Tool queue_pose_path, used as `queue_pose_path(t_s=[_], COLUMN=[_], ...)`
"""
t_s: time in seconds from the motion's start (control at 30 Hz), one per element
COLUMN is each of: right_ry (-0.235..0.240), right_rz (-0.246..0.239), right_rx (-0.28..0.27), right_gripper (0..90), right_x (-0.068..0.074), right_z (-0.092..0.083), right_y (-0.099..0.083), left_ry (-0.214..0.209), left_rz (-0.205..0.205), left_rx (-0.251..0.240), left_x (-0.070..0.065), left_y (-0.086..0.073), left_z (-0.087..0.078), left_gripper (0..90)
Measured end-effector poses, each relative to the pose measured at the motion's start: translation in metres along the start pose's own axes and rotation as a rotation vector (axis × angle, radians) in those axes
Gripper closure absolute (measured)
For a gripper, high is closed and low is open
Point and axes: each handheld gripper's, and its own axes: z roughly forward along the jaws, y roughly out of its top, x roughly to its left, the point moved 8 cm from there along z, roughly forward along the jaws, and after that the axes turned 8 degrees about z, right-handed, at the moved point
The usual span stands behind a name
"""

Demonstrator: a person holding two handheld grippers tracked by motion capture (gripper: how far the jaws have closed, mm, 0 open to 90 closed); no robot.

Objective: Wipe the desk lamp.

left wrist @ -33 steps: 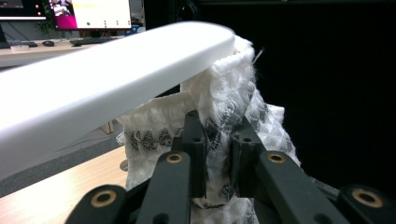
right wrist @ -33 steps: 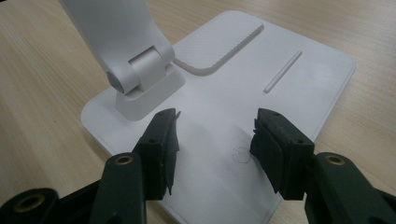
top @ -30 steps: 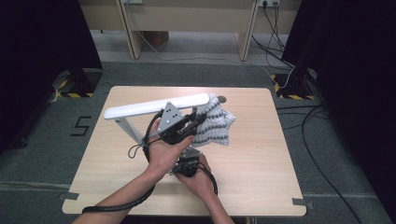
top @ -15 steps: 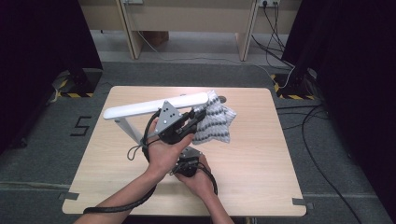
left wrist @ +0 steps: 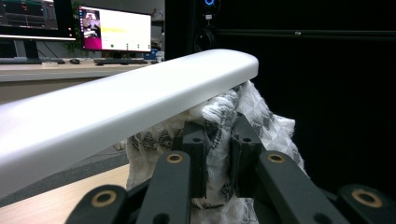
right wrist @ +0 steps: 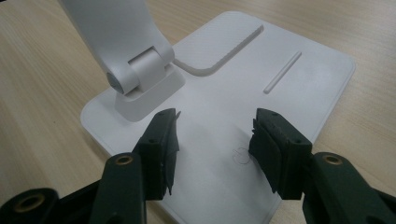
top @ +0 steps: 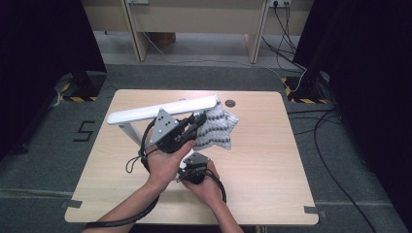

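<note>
Dark curtains and grey floor surround a light wooden bench [top: 272, 160], whose middle carries a white plastic desk lamp with a long flat head bar [top: 163, 109]. That bar's long axis runs from the left of the high view up to the right, and a grey-and-white patterned cloth [top: 218, 128] hangs at its upper-right end. The left tongs [top: 197, 121] are clamped on this cloth, just below the bar's tip, so any wiping stroke would likely run leftward along the bar. The left hand is plainly the nearer one to the bar.

The left gripper view shows the pinch close up: fabric bunched between the black jaws and pressed against the bar's underside [left wrist: 140, 107].

The right tongs [right wrist: 212, 137] stand open, holding nothing, over the lamp's flat white base plate [right wrist: 261, 70] beside the hinge [right wrist: 135, 70]. Whether their tips press on the plate, I cannot tell.
</note>
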Motion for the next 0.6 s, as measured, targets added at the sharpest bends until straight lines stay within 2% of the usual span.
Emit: queue_pose_path(t_s=[0.6], right_ry=[-0.001], right_rz=[-0.001], right_rx=[0.002], right_gripper=[50.4], right_x=[0.000], right_z=[0.000], right_y=[0.000], left_ry=[0.049], left_rz=[-0.012], left_rx=[-0.016], left_x=[0.017], left_y=[-0.008], left_z=[-0.022], left_gripper=[79.4])
